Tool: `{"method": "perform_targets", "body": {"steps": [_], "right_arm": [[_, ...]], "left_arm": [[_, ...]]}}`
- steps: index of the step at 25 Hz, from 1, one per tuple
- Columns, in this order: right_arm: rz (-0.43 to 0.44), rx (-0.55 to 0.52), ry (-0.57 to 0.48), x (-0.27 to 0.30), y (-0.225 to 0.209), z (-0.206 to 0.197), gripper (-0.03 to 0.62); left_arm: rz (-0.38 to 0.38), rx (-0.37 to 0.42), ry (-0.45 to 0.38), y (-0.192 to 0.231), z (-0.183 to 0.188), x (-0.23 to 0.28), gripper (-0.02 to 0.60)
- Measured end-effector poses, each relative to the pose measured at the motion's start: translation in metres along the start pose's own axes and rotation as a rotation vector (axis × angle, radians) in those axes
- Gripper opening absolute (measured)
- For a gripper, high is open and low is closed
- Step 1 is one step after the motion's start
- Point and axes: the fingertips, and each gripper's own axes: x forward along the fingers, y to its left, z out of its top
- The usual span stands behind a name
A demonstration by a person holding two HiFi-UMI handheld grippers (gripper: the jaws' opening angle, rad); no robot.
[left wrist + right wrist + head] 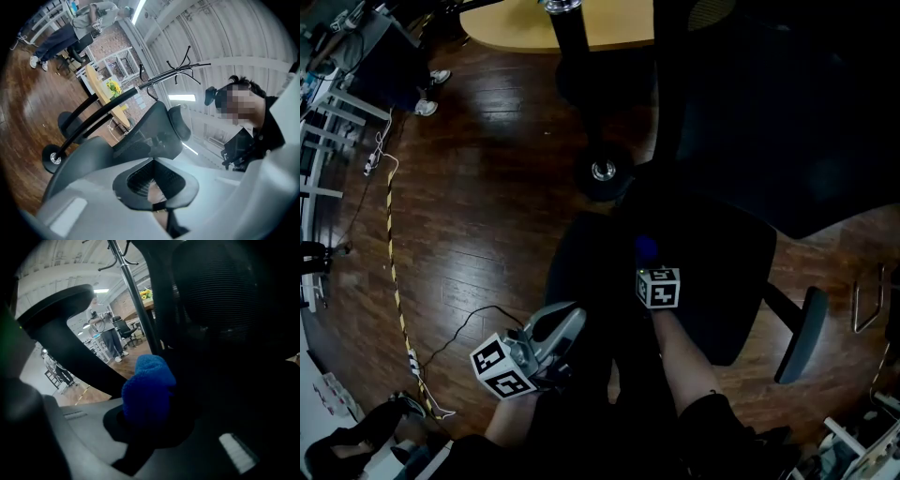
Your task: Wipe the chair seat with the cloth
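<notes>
Cloth (647,247), blue and fluffy, looks light and soft enough to squash under any press, so I judge a pinch on a bunched fold is grip enough. In the head view it sits at the tip of the right gripper (650,262) over the dark chair seat (712,281); the dim light hides whether it touches. The left gripper (569,322) hangs off the seat's near left edge, above the wooden floor (487,216). In the left gripper view, its jaws are drawn together with nothing between them, aimed up at the chair back (150,136), a coat stand (117,101) and a yellow table (101,89). In the right gripper view, the jaws are closed on a wad of cloth. The seat looks broad and gently curved, with room all round to sweep across it.
</notes>
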Motion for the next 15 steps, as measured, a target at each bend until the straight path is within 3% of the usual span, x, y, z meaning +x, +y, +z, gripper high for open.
{"method": "perform_targets", "body": {"steps": [15], "right_arm": [[-0.474,0.242,0.006,-0.186,-0.241,-0.078,0.035]], "left_arm": [[-0.198,-0.019,0.271,-0.046,-0.066,0.102,-0.011]]}}
